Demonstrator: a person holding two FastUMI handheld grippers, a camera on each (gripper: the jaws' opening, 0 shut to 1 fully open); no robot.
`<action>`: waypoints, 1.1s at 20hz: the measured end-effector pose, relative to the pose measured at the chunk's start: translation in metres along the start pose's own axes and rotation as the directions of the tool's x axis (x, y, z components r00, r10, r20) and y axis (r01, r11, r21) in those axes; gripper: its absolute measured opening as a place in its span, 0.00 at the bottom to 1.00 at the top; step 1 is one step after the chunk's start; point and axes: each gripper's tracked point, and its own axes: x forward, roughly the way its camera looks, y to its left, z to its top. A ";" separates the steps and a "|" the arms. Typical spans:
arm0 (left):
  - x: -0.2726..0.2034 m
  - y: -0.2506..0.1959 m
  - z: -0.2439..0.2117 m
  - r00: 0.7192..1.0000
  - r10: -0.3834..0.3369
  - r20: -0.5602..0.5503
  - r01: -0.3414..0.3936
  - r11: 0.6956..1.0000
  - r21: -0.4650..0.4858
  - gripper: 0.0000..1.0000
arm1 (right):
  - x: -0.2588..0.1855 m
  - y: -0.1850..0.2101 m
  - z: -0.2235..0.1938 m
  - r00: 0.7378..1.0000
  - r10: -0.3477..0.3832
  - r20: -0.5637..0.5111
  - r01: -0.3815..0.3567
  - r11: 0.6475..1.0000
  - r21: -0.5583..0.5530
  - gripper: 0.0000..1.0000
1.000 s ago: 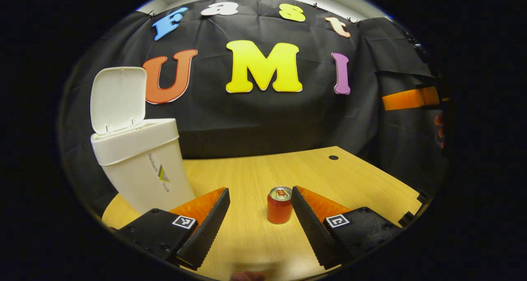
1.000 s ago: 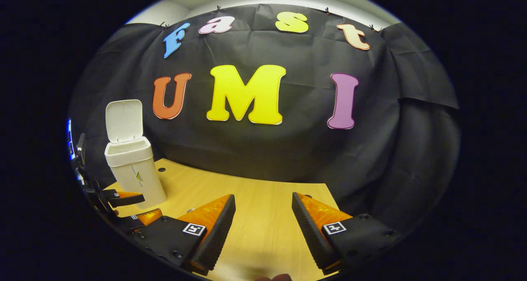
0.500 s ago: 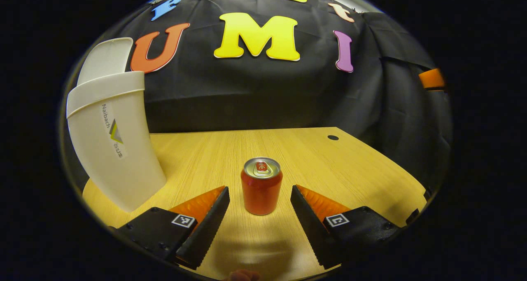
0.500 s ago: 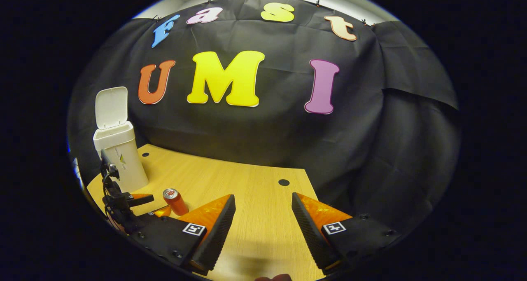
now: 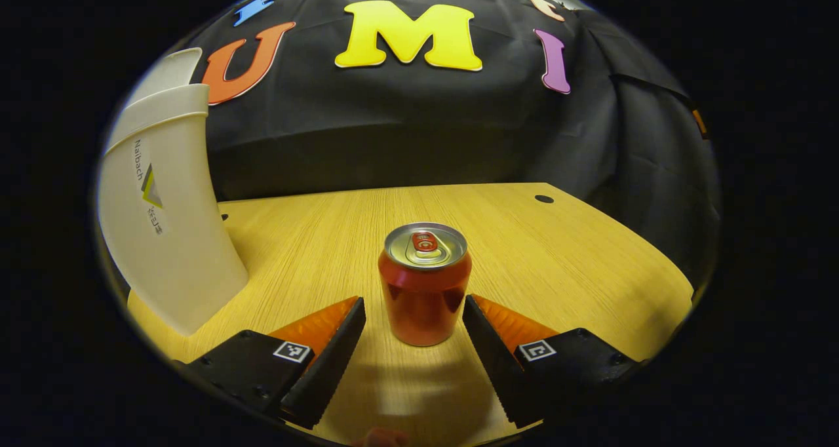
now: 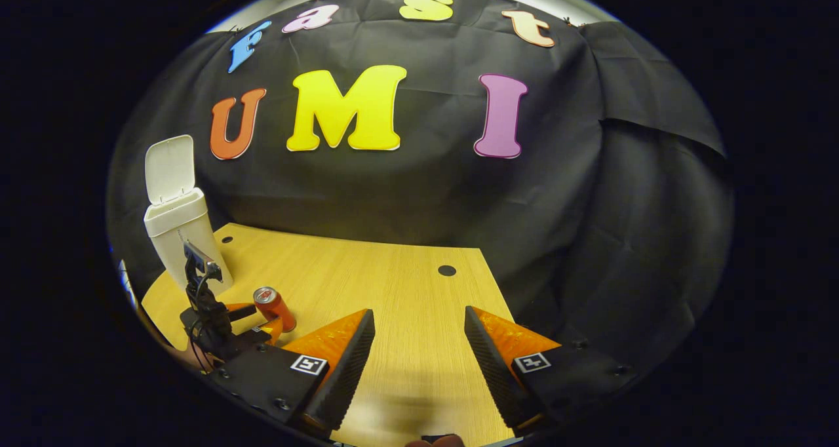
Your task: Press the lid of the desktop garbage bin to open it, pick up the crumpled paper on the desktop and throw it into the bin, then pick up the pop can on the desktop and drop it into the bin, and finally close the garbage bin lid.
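Wooden desktop (image 5: 557,257) carries a red aluminium pop can (image 5: 425,283) between the spread left gripper (image 5: 413,312), seemingly untouched; right gripper (image 6: 419,329) gapes empty.

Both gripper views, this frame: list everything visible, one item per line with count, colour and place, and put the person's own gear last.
Pop can: one, red with a silver top, upright on the desktop, between the left gripper's fingers but not touched by them.
Garbage bin: one, white, at the desktop's far left, beside the wall.
Bin lid: one, white, standing raised at the back of the bin.
Desktop: one, light wood, with small dark round holes near its far edge.
Booth wall: black cloth behind the desktop.
Left gripper: one, open, down at the can.
Right gripper: one, open, over bare desktop to the can's right.
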 end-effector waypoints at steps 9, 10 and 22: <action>0.018 -0.004 0.000 1.000 -0.021 -0.021 0.021 1.000 0.005 0.99 | 0.011 0.013 -0.001 1.000 0.013 -0.025 -0.013 1.000 -0.016 0.88; 0.019 -0.003 0.000 0.999 -0.025 -0.024 0.025 1.000 0.003 0.99 | 0.011 0.014 0.001 1.000 0.012 -0.022 -0.012 1.000 -0.019 0.88; -0.043 0.020 0.125 0.987 0.005 0.162 0.010 0.996 -0.092 0.86 | -0.003 0.043 0.012 0.998 0.059 0.027 -0.060 0.998 0.032 0.88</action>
